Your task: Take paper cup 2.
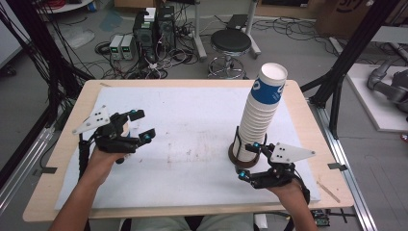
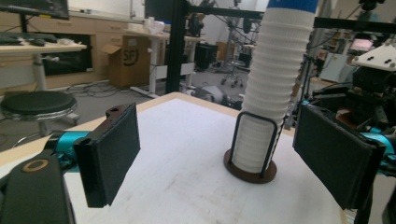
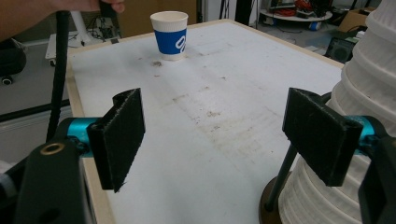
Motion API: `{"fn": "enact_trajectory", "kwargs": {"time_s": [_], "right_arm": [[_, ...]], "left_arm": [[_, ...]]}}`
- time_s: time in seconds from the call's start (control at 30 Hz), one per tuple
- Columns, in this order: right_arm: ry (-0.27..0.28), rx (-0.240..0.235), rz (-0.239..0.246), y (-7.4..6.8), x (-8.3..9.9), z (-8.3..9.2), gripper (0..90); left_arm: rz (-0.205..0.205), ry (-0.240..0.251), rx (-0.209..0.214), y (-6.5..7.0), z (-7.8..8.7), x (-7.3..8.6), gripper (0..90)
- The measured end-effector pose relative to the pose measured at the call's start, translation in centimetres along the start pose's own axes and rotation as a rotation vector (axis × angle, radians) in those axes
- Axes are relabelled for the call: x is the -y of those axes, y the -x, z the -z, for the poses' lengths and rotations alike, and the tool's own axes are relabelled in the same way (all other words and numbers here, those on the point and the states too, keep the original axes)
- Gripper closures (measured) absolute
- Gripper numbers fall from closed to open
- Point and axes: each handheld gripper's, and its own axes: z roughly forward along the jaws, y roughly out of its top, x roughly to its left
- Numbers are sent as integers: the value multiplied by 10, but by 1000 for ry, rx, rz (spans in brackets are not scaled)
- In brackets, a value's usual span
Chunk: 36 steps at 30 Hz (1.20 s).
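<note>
1. Right gripper (image 1: 248, 161), nearest the high view's camera, has its jaws wide apart and empty, just beside the foot of the cup stack (image 1: 262, 108), which stands in a wire holder (image 2: 252, 144) on a dark round base at the table's (image 1: 57, 192) right side.
2. Left gripper (image 1: 139, 126) hangs wide and empty above a single cup (image 3: 170, 35) on the white mat (image 1: 192, 120), well apart from the stack.
3. Doing it well likely means steadying the holder low while lifting one cup straight up.
4. Cups bear a blue band with a white logo, unreadable; a cardboard box (image 2: 130, 63) reads "SF".
</note>
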Motion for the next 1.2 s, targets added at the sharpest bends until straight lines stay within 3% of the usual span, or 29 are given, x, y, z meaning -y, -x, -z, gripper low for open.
{"fn": "enact_trajectory", "kwargs": {"time_s": [0.43,0.7,0.83,1.0,1.2], "right_arm": [[5,5,1,1,0,4,216],[5,4,2,1,-1,7,216],[2,0,-1,1,0,7,216],[3,-4,11,1,-1,8,216],[6,-3,8,1,-1,10,216]], "left_arm": [[-53,-38,168,14,-77,-59,146],[-109,-55,261,33,-116,-97,146],[-111,-72,289,40,-134,-110,146],[-78,-79,333,45,-156,-124,146],[-100,-102,345,55,-185,-140,146]]}}
